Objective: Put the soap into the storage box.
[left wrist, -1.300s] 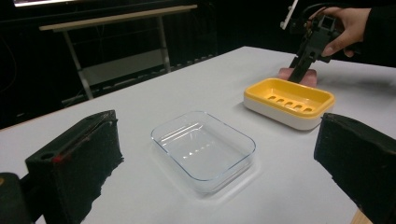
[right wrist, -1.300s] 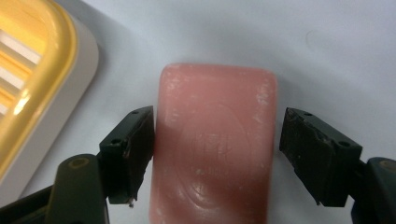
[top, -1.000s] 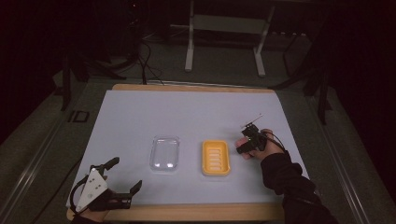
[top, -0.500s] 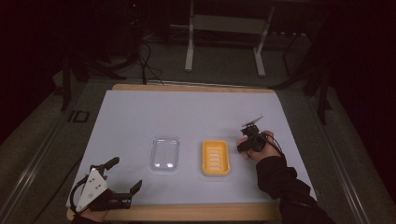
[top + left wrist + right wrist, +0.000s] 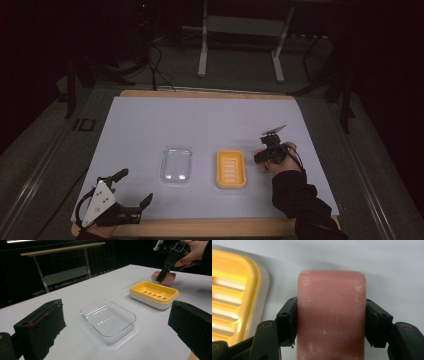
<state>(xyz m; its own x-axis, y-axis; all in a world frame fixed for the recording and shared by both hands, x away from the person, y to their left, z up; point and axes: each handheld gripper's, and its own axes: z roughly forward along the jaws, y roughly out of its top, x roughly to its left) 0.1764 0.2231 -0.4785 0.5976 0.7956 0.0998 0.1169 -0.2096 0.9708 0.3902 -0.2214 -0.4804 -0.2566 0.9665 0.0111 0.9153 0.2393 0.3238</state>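
A pink bar of soap [image 5: 331, 287] sits between the two black jaws of my right gripper [image 5: 331, 322], which is shut on its sides. In the high view the right gripper [image 5: 263, 159] is held just right of the yellow soap dish [image 5: 231, 169], low over the table. From the left gripper view the soap [image 5: 168, 277] hangs just behind the dish [image 5: 154, 291]. My left gripper [image 5: 135, 186] rests near the table's front left corner, open, with nothing between its jaws.
A clear plastic tray [image 5: 176, 163] lies left of the yellow dish. The white table cover [image 5: 200, 120] is bare toward the back. A metal stand [image 5: 240, 30] is on the floor beyond the table's far edge.
The right hand has risen slightly and shifted a little to the right with its gripper. The left gripper has stayed where it was.
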